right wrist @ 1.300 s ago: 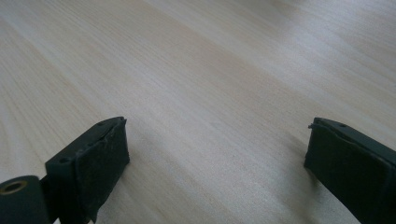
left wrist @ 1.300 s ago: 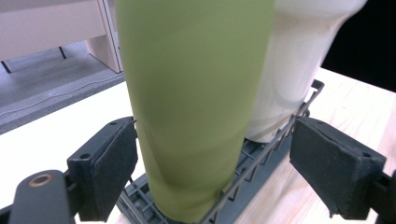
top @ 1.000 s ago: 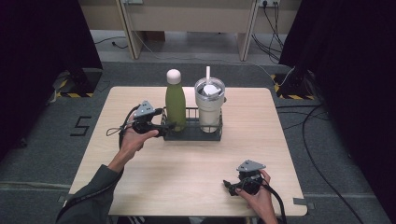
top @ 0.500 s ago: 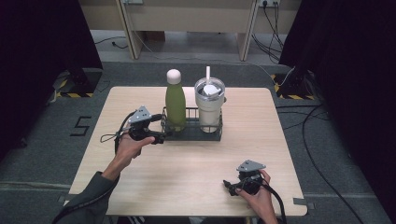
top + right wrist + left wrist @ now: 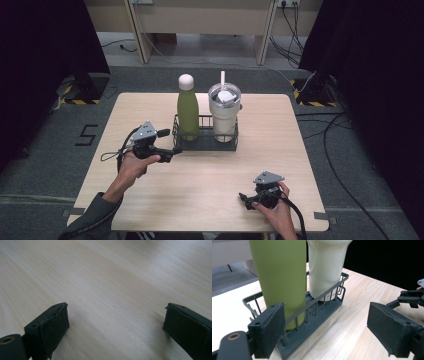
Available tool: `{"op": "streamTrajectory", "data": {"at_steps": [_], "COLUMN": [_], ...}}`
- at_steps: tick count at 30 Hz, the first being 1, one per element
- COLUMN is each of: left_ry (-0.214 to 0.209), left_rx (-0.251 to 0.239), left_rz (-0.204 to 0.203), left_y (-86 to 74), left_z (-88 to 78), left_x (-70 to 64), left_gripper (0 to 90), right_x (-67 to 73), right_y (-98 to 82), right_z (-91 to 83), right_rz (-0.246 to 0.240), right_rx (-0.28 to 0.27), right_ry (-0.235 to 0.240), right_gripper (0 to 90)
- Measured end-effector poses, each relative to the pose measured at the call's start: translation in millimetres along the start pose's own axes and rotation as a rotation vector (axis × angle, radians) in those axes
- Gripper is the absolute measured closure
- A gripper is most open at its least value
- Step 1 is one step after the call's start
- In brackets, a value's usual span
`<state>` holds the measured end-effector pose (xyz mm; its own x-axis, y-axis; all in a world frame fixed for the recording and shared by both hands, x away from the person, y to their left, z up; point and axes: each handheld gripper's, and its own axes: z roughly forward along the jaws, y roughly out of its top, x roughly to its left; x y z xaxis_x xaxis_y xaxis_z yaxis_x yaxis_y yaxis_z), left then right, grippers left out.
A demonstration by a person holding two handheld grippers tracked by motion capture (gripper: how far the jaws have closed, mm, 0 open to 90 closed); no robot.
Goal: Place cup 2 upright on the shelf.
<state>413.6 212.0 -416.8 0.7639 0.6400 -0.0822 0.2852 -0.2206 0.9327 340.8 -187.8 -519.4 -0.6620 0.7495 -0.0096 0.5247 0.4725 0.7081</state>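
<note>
A green bottle [image 5: 188, 107] with a white cap and a cream tumbler [image 5: 224, 112] with a lid and straw stand upright side by side in a black wire rack [image 5: 205, 142] at the table's middle back. My left gripper [image 5: 170, 141] is open just left of the rack's left end, with nothing between its jaws. In the left gripper view the bottle [image 5: 279, 277], tumbler [image 5: 327, 267] and rack [image 5: 317, 312] are close ahead of the open left gripper [image 5: 327, 332]. My right gripper [image 5: 245, 201] rests open near the front right, and its own view has the right gripper [image 5: 117, 327] over bare wood.
The light wooden table [image 5: 210, 190] has bare wood between the rack and the front edge. Cables trail from both grippers. Dark curtains and floor cables surround the table. The other gripper [image 5: 412, 296] appears far right in the left gripper view.
My left gripper has drawn back to the left and slightly toward the person, away from the green bottle and the rack. The right gripper has stayed still.
</note>
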Motion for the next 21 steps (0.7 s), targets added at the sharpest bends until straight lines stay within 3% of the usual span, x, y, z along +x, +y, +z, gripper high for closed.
{"op": "streamTrajectory", "data": {"at_steps": [13, 21], "left_ry": [0.011, 0.011], "left_rx": [-0.018, -0.003], "left_rz": [-0.013, -0.019], "left_y": [-17.8, -27.0], "left_z": [-13.5, -17.3], "left_x": [-1.2, -0.4], "left_gripper": [14.9, 14.9], "right_x": [0.1, 0.0], "right_y": [0.0, 0.0], "right_z": [0.0, 0.0], "right_rz": [0.001, 0.0], "right_rx": [0.0, 0.0], "right_ry": [0.0, 0.0], "right_gripper": [6.3, 6.3]}}
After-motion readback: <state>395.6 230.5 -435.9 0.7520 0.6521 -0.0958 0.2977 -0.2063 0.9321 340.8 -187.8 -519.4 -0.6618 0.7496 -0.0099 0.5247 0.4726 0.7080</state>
